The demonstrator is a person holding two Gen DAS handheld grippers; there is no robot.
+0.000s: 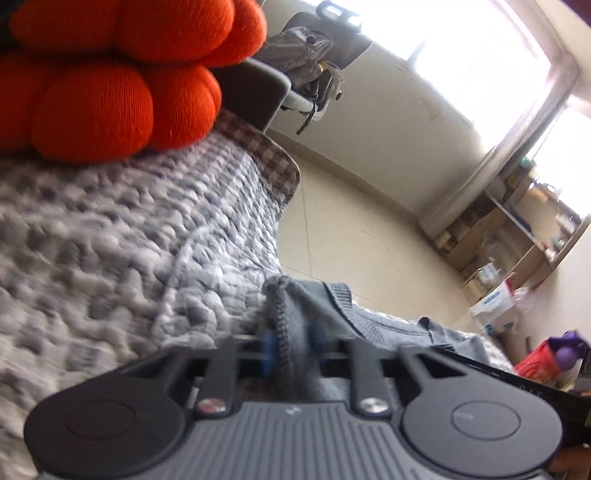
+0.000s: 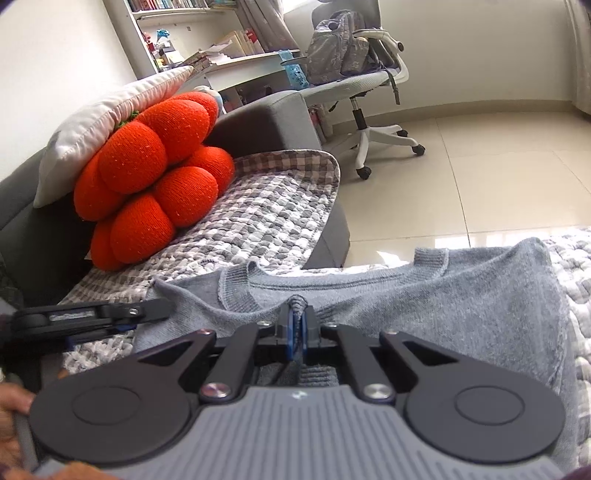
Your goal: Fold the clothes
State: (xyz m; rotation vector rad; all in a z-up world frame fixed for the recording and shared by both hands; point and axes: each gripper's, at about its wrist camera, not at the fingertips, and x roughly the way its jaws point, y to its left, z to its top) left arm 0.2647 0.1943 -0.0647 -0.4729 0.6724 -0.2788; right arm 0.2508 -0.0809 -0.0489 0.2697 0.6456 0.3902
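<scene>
The left tool [image 1: 290, 345] has its blue pads pinched on a thick fold of grey knit. The right tool [image 2: 296, 332] is clamped tight on a thin ridge of it, with the left tool at its left side.

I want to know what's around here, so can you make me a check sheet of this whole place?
Surface: checked grey-and-white quilt on a grey sofa.
Job's things: grey knitted sweater lying on the quilt, partly lifted.
Clutter: orange knitted cushion, white pillow.
Grippers: left gripper shut on the sweater's edge; right gripper shut on a pinch of sweater.
Cables: nothing seen.
Surroundings: office chair with a backpack, bookshelf, tiled floor, bright window.
</scene>
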